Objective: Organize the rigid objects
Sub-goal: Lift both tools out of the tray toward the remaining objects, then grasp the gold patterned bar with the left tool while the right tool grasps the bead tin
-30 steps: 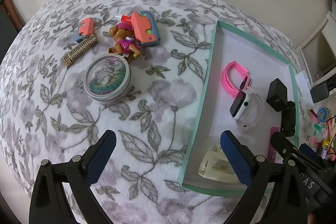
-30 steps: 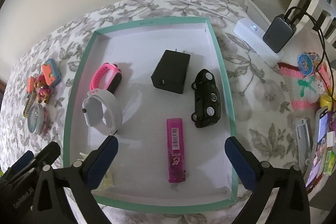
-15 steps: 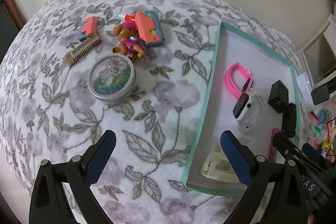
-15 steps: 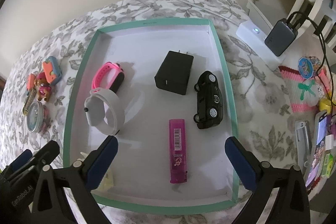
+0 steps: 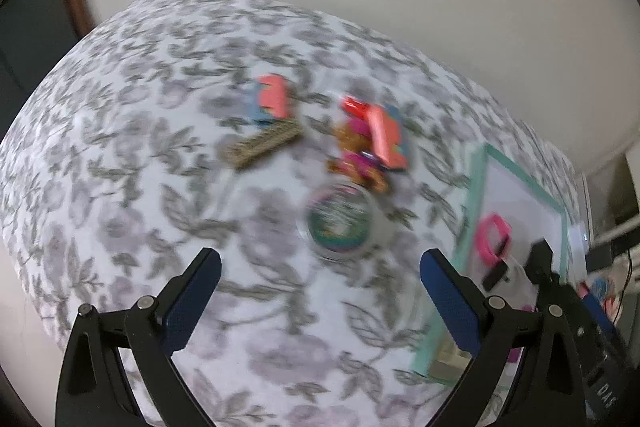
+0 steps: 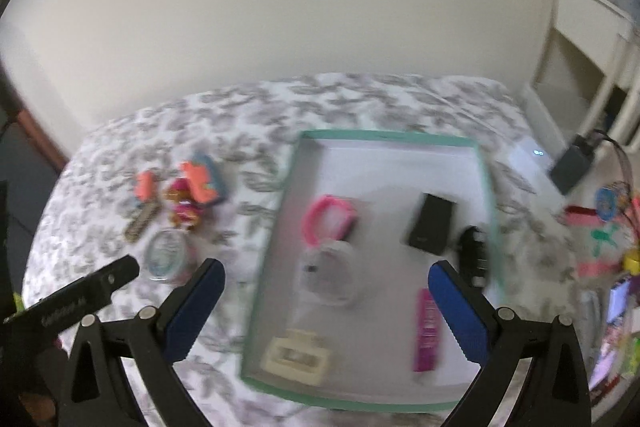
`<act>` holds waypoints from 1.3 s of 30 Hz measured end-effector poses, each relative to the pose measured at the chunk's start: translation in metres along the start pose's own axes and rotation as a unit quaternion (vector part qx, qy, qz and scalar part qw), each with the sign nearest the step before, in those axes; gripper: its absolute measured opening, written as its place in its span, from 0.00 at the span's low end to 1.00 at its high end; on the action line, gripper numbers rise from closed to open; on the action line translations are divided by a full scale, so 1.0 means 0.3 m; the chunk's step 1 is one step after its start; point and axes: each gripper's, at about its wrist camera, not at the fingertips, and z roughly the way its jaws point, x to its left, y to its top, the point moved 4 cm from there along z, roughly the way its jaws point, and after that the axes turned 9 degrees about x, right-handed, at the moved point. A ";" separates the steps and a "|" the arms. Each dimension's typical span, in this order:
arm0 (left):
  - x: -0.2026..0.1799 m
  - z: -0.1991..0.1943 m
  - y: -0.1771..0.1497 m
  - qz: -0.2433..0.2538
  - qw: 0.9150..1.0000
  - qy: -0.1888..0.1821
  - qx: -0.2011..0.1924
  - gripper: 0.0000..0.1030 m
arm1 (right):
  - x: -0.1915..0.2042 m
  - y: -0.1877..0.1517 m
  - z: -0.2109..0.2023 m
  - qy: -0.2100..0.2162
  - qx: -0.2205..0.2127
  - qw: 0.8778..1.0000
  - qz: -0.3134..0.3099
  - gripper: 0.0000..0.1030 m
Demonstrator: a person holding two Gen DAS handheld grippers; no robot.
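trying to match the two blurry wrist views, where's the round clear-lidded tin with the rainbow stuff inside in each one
Left wrist: the round clear-lidded tin sits right of centre on the floral blanket, above the open left gripper.
Right wrist: the tin is far left, outside the tray.
Shared landmark: the teal-rimmed white tray.

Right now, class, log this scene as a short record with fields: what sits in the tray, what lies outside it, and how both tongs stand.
Tray: green-rimmed white tray on floral cloth
Inside: pink band, black adapter, magenta lighter
Outside: round clear-lidded tin, gold bar clip
Left tongs: open, empty
Right tongs: open, empty
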 end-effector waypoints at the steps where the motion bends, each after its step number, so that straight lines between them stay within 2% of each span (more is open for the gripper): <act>1: 0.029 -0.003 0.005 -0.010 1.000 0.001 -0.002 0.97 | 0.029 -0.002 0.006 0.006 0.001 1.000 -0.006 1.00; 6: 0.151 0.007 0.029 -0.059 0.998 -0.019 0.003 0.97 | 0.168 -0.025 0.046 0.012 0.007 0.999 -0.050 1.00; 14: 0.290 0.073 0.062 -0.079 0.996 -0.021 0.022 0.97 | 0.386 -0.068 0.156 0.026 0.031 0.991 -0.125 1.00; 19: 0.382 0.146 0.092 -0.092 0.995 -0.019 0.036 0.97 | 0.488 -0.073 0.235 0.037 0.055 0.986 -0.150 1.00; 23: 0.384 0.193 0.136 -0.064 0.997 -0.022 0.029 0.97 | 0.540 -0.064 0.307 0.043 0.069 0.984 -0.159 1.00; 32: 0.282 0.312 0.229 0.009 0.999 -0.014 0.048 0.96 | 0.572 -0.032 0.457 0.043 0.097 0.981 -0.160 0.99; 39: 0.217 0.368 0.290 0.047 0.998 0.012 0.041 0.95 | 0.590 -0.014 0.507 0.037 0.098 0.979 -0.175 0.99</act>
